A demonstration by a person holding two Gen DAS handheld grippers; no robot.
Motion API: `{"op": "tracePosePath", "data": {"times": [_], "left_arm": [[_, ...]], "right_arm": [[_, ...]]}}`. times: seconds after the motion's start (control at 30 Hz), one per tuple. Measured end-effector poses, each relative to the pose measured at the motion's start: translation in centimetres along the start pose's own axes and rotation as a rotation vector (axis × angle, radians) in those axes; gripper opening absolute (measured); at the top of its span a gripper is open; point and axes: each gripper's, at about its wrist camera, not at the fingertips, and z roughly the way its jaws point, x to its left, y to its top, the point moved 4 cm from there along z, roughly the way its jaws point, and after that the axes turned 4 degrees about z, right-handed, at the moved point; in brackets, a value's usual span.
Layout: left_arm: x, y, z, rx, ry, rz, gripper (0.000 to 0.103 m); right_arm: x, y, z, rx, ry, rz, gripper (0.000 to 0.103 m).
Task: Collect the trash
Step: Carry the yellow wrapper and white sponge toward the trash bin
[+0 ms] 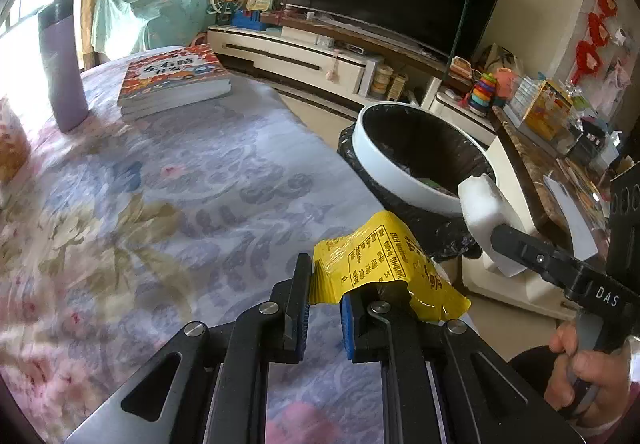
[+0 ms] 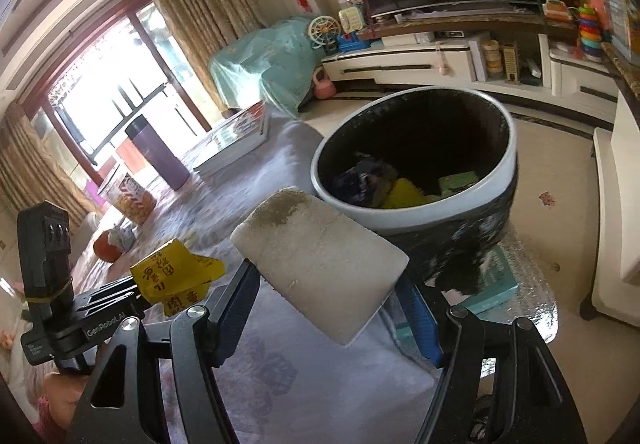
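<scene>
My left gripper (image 1: 324, 280) is shut on a crumpled yellow wrapper (image 1: 380, 260), held above the floral tablecloth (image 1: 160, 203) near the table's right edge. My right gripper (image 2: 328, 296) is shut on a white foam block (image 2: 320, 268), its jaws wide around it. The trash bin (image 2: 348, 203), white-rimmed with a black liner, stands just beyond the block and holds yellow, green and dark scraps. In the left wrist view the foam block (image 1: 484, 207) hangs beside the bin's rim (image 1: 400, 179), and a hand (image 1: 588, 368) holds the right gripper. The right wrist view shows the yellow wrapper (image 2: 172, 276) at lower left.
A stack of books (image 1: 172, 79) and a purple tumbler (image 1: 64, 71) stand at the table's far end. A snack packet (image 2: 132, 199) and an orange object (image 2: 106, 248) lie on the left. A teal book (image 2: 492, 280) lies below the bin. A TV stand (image 1: 304, 55) lines the far wall.
</scene>
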Motion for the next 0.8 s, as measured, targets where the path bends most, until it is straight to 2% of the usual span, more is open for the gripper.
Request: {"op": "tracePosePath", "data": {"times": [0.8], "left_arm": [[-2.4,2.4,1.9,-0.008,-0.031,0.047,0.012]], "right_arm": [[-2.7,1.5,-0.8,-0.019,-0.025,0.035,0.071]]}}
